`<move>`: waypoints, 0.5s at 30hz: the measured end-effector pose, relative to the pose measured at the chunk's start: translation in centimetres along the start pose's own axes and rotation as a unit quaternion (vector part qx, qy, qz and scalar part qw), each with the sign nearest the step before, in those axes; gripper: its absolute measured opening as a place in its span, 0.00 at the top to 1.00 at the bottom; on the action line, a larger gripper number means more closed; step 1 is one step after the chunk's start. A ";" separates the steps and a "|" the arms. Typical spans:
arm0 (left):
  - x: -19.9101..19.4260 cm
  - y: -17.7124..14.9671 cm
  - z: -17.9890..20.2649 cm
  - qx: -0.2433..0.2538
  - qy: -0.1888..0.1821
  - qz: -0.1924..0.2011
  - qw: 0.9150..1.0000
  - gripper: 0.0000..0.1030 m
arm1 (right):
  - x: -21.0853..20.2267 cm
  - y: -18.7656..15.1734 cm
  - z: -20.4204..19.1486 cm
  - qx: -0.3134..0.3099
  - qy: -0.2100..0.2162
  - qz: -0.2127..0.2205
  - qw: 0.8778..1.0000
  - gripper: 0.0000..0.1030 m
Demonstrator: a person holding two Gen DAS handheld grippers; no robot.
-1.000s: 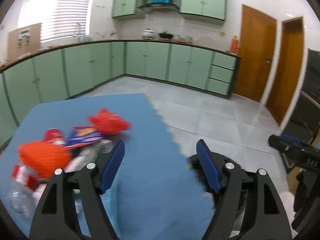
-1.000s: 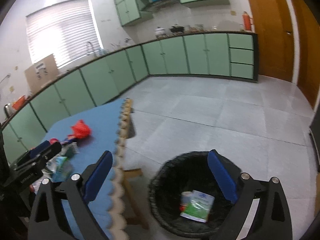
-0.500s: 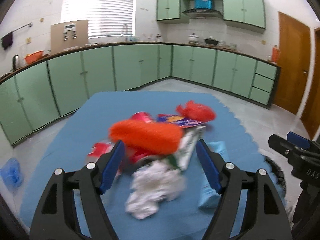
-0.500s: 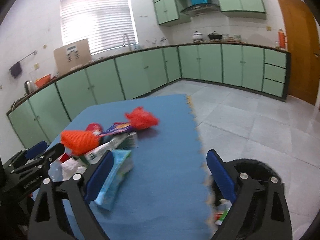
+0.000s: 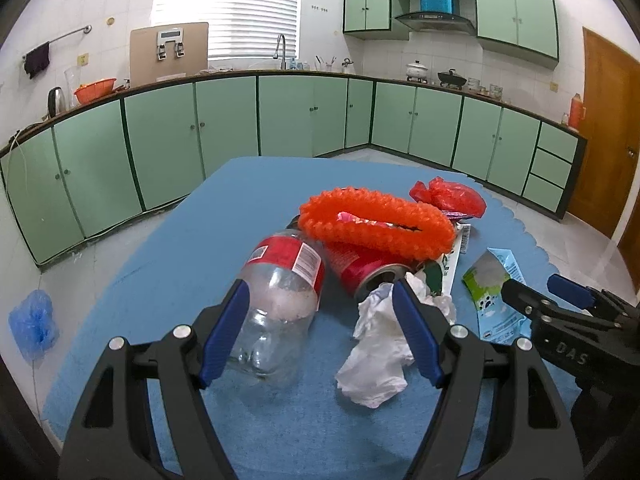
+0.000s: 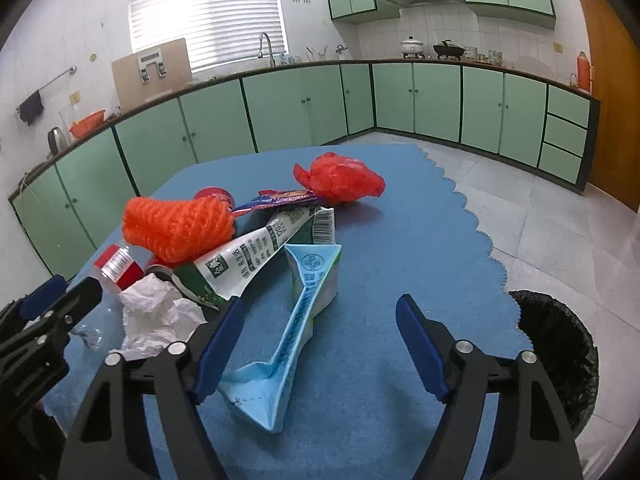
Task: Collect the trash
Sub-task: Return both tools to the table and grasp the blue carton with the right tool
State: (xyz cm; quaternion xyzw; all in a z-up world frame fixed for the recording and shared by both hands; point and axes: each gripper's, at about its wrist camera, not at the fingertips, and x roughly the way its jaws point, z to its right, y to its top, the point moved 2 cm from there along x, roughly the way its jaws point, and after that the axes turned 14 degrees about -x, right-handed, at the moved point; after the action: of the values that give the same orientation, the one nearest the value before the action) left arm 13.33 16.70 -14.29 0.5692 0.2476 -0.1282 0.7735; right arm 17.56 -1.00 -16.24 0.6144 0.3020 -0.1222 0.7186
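Observation:
A trash pile lies on the blue table [image 5: 208, 216]: a clear plastic bottle with a red label [image 5: 280, 300], a red can [image 5: 360, 268], crumpled white tissue [image 5: 380, 344], an orange foam net [image 5: 376, 224], a red plastic bag [image 6: 340, 178], a green-white carton [image 6: 260, 256] and a flattened light-blue carton [image 6: 304, 320]. My left gripper [image 5: 320, 332] is open and empty, hovering between the bottle and the tissue. My right gripper [image 6: 316, 348] is open and empty above the light-blue carton. A black-lined trash bin [image 6: 560, 352] stands on the floor at the table's right.
Green kitchen cabinets [image 5: 280, 116] run along the back walls. A blue plastic bag [image 5: 32, 324] lies on the floor at the left. Wooden doors [image 5: 604, 132] are at the right. Grey tiled floor [image 6: 540, 208] spreads to the right of the table.
Both grippers have swung left from the bin toward the trash pile and moved closer to it. Both stayed open and empty.

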 end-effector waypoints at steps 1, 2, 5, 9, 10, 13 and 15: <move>0.1 0.0 -0.1 -0.001 -0.002 -0.001 1.000 0.31 | 0.2 0.0 0.0 -0.001 -0.001 -0.003 1.000 0.28; 0.2 -0.1 -0.2 -0.002 -0.003 -0.002 1.000 0.31 | 0.5 0.0 -0.1 -0.002 -0.002 -0.008 1.000 0.30; 0.5 -0.2 -0.2 -0.002 -0.004 -0.002 1.000 0.31 | 1.3 -0.2 -0.4 0.000 0.007 -0.021 1.000 0.41; 0.5 0.0 -0.1 -0.004 -0.010 -0.002 1.000 0.31 | 1.8 0.0 -0.8 -0.002 0.029 -0.032 0.999 0.61; 0.5 0.0 -0.1 -0.005 -0.012 -0.002 1.000 0.31 | 2.0 0.2 -0.9 -0.003 0.035 -0.034 0.999 0.72; 0.3 0.0 0.1 -0.005 -0.020 -0.002 1.000 0.31 | 2.1 0.3 -0.9 -0.002 0.048 -0.044 0.998 0.88; 0.2 -0.1 0.6 -0.003 -0.027 -0.003 1.000 0.31 | 1.9 0.4 -0.7 -0.006 0.049 -0.046 0.998 0.92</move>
State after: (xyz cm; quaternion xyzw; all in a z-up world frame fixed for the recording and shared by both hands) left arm 13.55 16.12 -14.31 0.5625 0.2287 -0.1449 0.7812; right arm 19.03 0.16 -17.10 0.6008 0.3659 -0.1235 0.6999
